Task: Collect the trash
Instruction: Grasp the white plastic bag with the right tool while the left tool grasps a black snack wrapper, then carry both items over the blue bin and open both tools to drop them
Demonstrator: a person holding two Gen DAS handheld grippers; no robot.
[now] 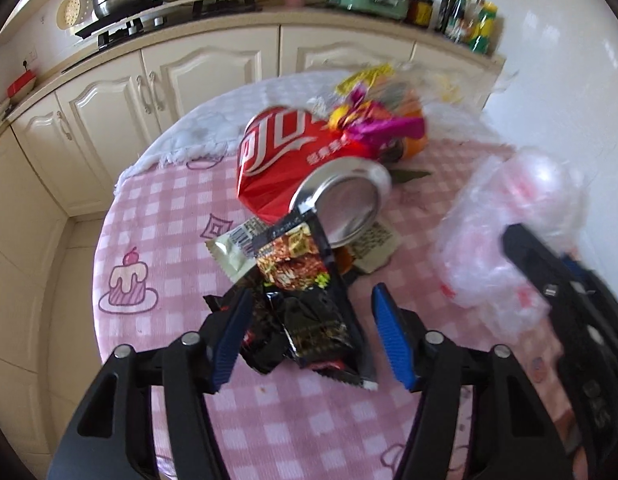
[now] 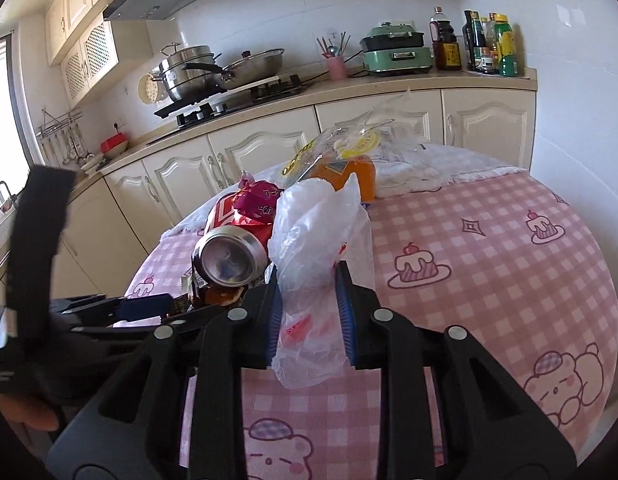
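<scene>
Trash lies piled on the round pink checked table (image 1: 157,216). A crushed red soda can (image 1: 305,160) lies on its side, also in the right wrist view (image 2: 229,256). A black snack wrapper (image 1: 305,300) lies between the fingers of my left gripper (image 1: 309,312), which is open around it. Behind the can are purple candy wrappers (image 1: 373,124) and an orange packet (image 2: 345,176). My right gripper (image 2: 309,284) is shut on a clear white plastic bag (image 2: 317,240), held above the table; the bag also shows in the left wrist view (image 1: 505,232).
Cream kitchen cabinets (image 2: 245,160) and a counter with pots (image 2: 193,68), a green cooker (image 2: 397,52) and bottles (image 2: 485,44) run behind the table. A white cloth (image 2: 409,168) lies at the table's far edge. A green wrapper (image 1: 233,252) lies by the can.
</scene>
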